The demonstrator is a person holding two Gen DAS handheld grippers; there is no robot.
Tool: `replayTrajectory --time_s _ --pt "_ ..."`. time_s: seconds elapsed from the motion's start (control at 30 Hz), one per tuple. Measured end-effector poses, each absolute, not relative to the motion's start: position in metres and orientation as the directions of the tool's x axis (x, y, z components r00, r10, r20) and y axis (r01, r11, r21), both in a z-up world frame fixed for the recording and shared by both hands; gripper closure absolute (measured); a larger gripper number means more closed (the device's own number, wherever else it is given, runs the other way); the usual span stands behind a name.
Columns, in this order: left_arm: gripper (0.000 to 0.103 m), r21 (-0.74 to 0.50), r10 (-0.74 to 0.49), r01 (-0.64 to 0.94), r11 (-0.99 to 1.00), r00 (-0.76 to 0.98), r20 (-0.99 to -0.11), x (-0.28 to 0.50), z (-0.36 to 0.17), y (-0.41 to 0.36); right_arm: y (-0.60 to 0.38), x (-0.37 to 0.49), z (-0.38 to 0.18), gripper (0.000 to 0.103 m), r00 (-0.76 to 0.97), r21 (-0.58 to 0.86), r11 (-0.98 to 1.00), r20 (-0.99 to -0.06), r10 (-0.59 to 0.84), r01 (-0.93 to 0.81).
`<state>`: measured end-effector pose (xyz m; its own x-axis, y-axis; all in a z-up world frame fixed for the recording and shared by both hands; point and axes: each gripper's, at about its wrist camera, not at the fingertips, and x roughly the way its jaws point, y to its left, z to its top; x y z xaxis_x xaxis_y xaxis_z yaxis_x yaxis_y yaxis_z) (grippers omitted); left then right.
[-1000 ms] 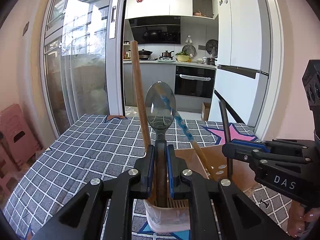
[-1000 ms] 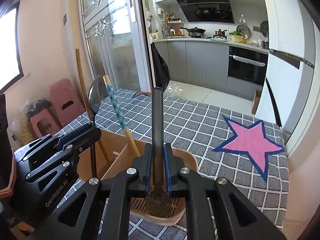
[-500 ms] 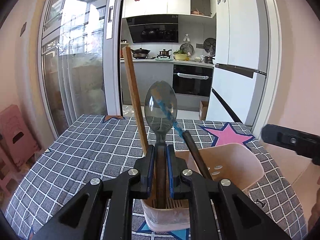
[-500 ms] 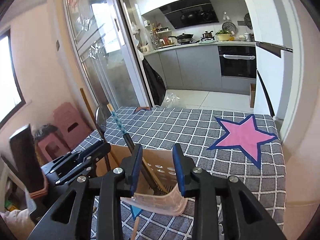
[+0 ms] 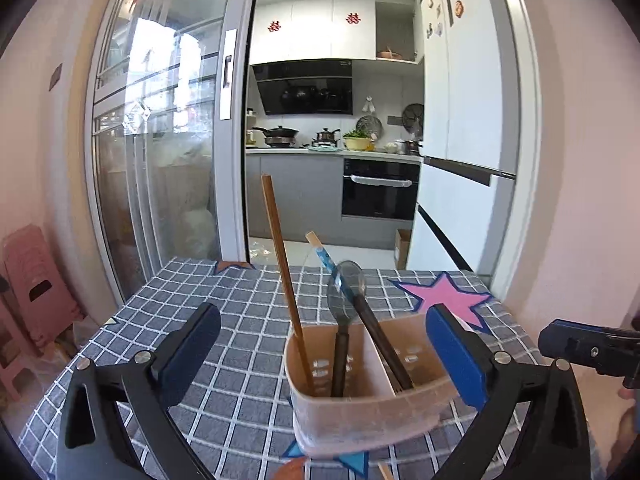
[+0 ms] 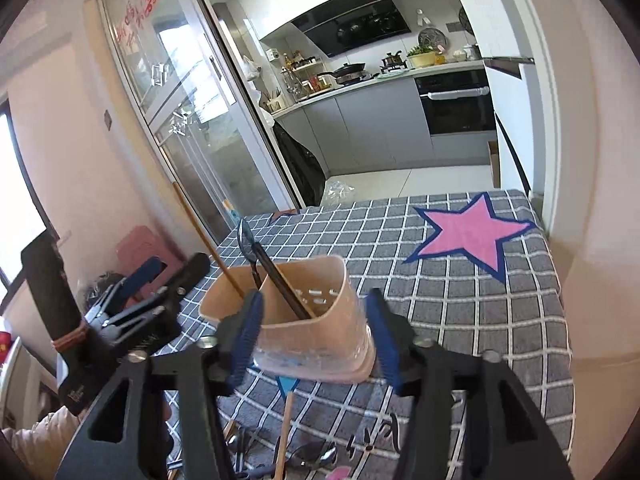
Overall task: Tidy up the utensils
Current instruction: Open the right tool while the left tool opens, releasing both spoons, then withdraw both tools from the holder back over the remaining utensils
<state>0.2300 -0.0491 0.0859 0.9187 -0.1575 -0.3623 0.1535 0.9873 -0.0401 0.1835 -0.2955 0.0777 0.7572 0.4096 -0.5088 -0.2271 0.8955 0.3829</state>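
Observation:
A beige utensil holder (image 5: 372,420) stands on the checked tablecloth, with a divider inside. In it stand a dark spoon (image 5: 345,296), a wooden chopstick (image 5: 284,280), a blue-patterned stick (image 5: 326,258) and a dark handle (image 5: 384,346). My left gripper (image 5: 326,350) is open and empty, fingers either side of the holder. My right gripper (image 6: 314,334) is open and empty just in front of the holder (image 6: 312,312). Loose utensils (image 6: 280,452) lie on the cloth below it.
The tablecloth (image 6: 460,292) is grey checked with a pink star (image 6: 472,232). The table ends toward the kitchen doorway. Pink stools (image 5: 36,284) stand at the left. The right gripper's finger (image 5: 592,350) shows at the right edge of the left view.
My left gripper has opened and let the spoon drop into the holder. My right gripper released the dark utensil earlier and has drawn back. Both moved away from the holder.

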Motion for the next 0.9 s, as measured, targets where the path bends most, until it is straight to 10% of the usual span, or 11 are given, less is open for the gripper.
replayTrajectory --time_s 0.13,0.9 --pt "0.0 -0.105 -0.219 0.192 0.976 0.883 -0.415 0.197 0.084 -0.034 -0.301 0.16 0.064 0.0 0.735 0.443 0.875 -0.524 0.429 -0.195" --pt "0.0 -0.038 -0.066 0.056 0.998 0.681 -0.729 0.101 -0.011 0.024 -0.272 0.068 -0.01 0.0 0.466 0.298 0.953 -0.837 0.288 -0.054"
